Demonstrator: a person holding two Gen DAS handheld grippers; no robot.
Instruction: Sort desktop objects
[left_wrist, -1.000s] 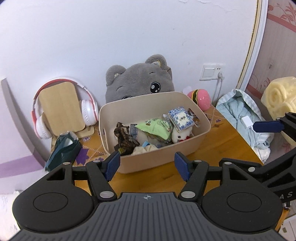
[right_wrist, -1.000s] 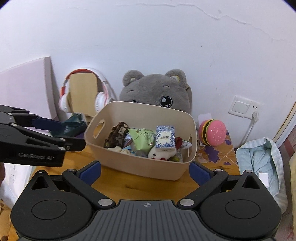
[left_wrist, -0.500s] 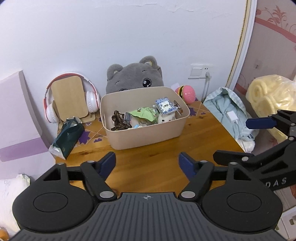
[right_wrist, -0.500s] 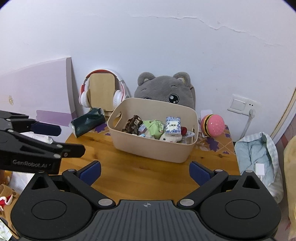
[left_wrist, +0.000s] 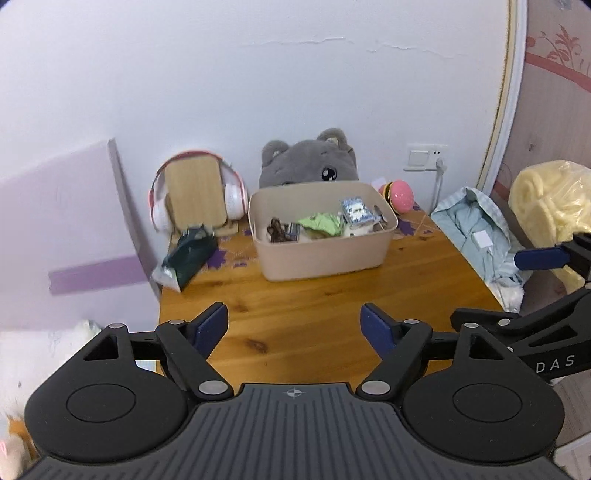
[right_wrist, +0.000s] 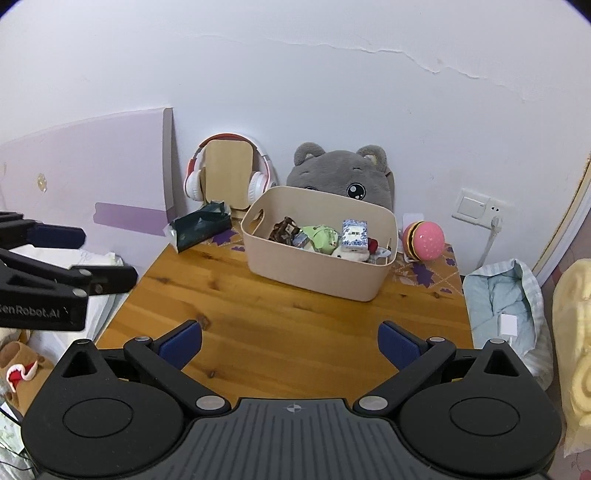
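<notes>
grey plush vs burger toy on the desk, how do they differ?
The grey plush is grey, furry and large; the burger toy is pink, smooth and small. The plush stands behind the beige bin, partly hidden by it; the burger toy sits beside the bin, in full view. Both are against the wall.

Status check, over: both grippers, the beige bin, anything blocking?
Left gripper open, empty, jaws just widened. Right gripper open, empty. Beige bin full, back of table. Nothing blocking.

The table (right_wrist: 280, 317) is showing knotty, lightly glossy varnished wood; the beige bin (right_wrist: 317, 273) is looking like smooth matt plastic; the grey bear plush (right_wrist: 343, 177) is wearing soft, fuzzy cloth.
</notes>
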